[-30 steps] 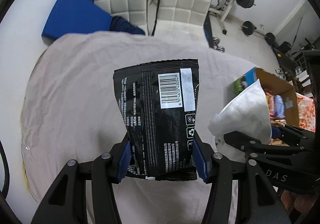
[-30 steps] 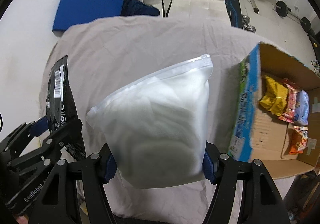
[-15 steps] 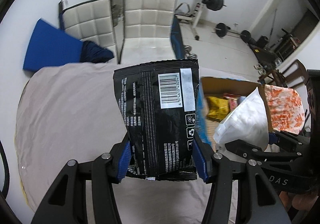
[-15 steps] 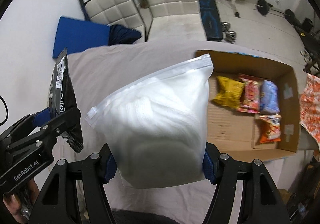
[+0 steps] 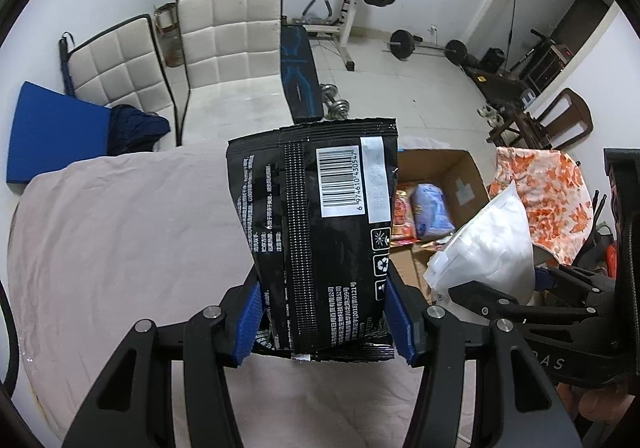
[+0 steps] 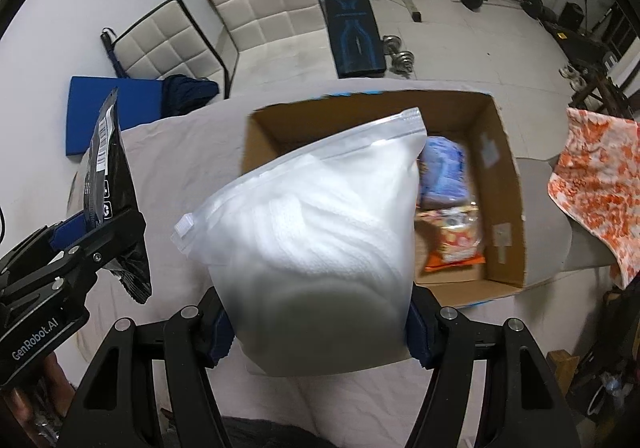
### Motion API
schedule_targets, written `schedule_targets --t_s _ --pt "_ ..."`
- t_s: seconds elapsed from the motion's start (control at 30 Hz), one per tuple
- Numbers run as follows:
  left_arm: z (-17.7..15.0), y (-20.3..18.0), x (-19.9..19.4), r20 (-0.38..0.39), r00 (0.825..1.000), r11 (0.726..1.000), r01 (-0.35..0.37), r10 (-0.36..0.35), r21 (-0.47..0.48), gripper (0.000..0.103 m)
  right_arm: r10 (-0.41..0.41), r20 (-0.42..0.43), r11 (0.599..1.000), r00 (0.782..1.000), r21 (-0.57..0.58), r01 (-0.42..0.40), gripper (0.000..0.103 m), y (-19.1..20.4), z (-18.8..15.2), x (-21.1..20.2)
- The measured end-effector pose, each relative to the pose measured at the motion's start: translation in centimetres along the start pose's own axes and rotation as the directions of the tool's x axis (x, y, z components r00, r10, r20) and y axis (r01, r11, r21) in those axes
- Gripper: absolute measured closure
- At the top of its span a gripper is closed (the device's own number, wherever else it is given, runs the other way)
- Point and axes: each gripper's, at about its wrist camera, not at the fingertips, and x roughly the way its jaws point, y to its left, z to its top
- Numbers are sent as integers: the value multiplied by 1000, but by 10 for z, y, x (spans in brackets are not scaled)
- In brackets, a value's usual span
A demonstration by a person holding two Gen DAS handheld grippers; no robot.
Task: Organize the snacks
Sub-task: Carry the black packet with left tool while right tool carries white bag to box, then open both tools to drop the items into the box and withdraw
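Observation:
My left gripper (image 5: pixel 322 318) is shut on a black snack packet (image 5: pixel 320 224) with a white barcode label, held upright above the cloth-covered table (image 5: pixel 120 240). My right gripper (image 6: pixel 320 328) is shut on a white zip bag (image 6: pixel 316 244), held up in front of an open cardboard box (image 6: pixel 504 183). Inside the box lie a blue packet (image 6: pixel 444 171) and an orange packet (image 6: pixel 452 244). In the left wrist view the white zip bag (image 5: pixel 488 244) and the box (image 5: pixel 460 175) sit to the right. The black packet (image 6: pixel 108 183) shows at the left of the right wrist view.
An orange-patterned cloth (image 6: pixel 600 183) lies right of the box. Two white padded chairs (image 5: pixel 228 59) and a blue mat (image 5: pixel 52 131) stand behind the table. A weight bench (image 6: pixel 352 35), barbells and dumbbells fill the floor beyond. A wooden chair (image 5: pixel 560 119) is at far right.
Both grippers have risen and swung right toward the box while keeping hold of their packets. The box interior now sits directly behind the white bag and the black packet.

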Motion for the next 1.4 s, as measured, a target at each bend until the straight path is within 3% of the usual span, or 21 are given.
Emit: schedule_targets --t_s 0.3,0.53,0.77,0.93,1.07,1.4 --pt "2 -25 63 -130 991 999 16 -21 -38 51 14 -56 999 998 33 -12 33 -51 8 40" --pt "5 -22 126 -279 957 991 41 -75 -127 51 25 -127 999 992 47 -19 32 -68 16 100" --pt "0 -24 174 -379 923 988 10 -68 -152 51 31 -193 998 981 61 -20 32 -83 18 155" --pt "-2 -25 191 -412 909 988 -1 -63 -154 49 53 -232 996 971 87 -33 29 -90 17 183" --pt "-5 -28 202 -469 882 989 -21 -52 -149 49 62 -269 995 961 94 -38 27 -95 14 200" --pt "-14 -38 195 -470 882 993 -36 -23 -115 47 27 -300 998 954 68 -7 22 -99 5 224"
